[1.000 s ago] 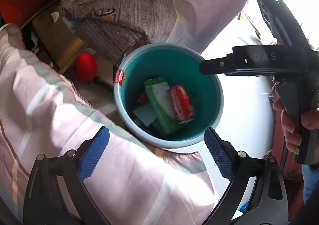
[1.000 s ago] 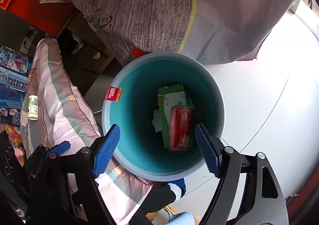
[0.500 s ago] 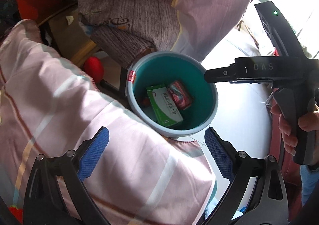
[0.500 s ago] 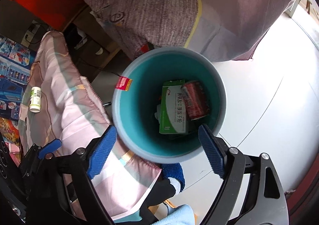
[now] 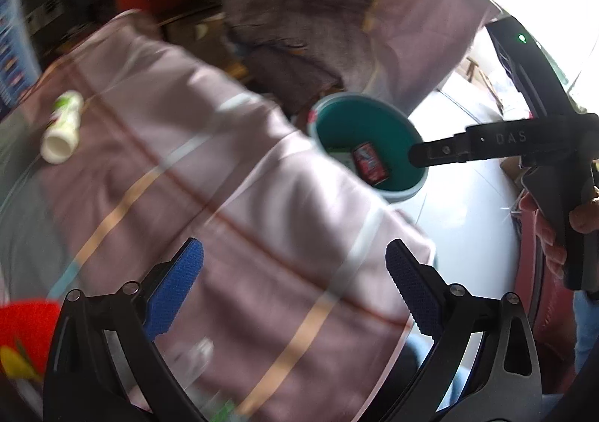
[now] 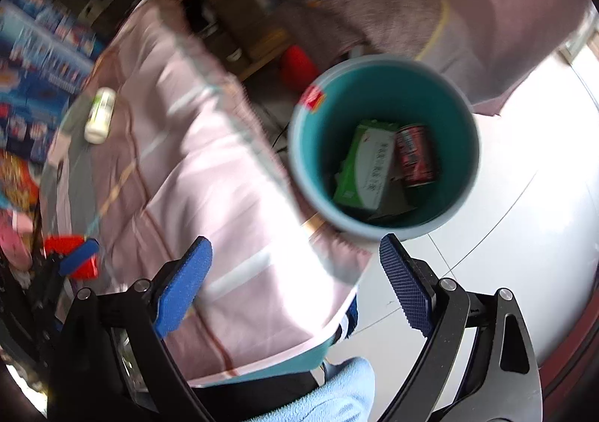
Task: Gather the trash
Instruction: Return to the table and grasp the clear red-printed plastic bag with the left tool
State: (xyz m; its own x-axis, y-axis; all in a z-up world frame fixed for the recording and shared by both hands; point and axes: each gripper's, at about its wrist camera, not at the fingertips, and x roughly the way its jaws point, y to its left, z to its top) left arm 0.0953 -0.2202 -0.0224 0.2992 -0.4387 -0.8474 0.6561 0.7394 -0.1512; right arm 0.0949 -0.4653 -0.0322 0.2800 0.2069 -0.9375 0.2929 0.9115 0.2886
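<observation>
Both tongs (image 5: pixel 294 293) (image 6: pixel 295 285) wide, empty, right just widened, can (image 6: pixel 415 155) flat in bin (image 6: pixel 385 231)

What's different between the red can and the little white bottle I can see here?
The red can lies at the bottom of the teal bin, beside a green box; the white bottle lies out on the pink striped cloth. The can is dark red; the bottle is white with a green label. The can is already collected, the bottle not yet. Both lie on their sides.
</observation>
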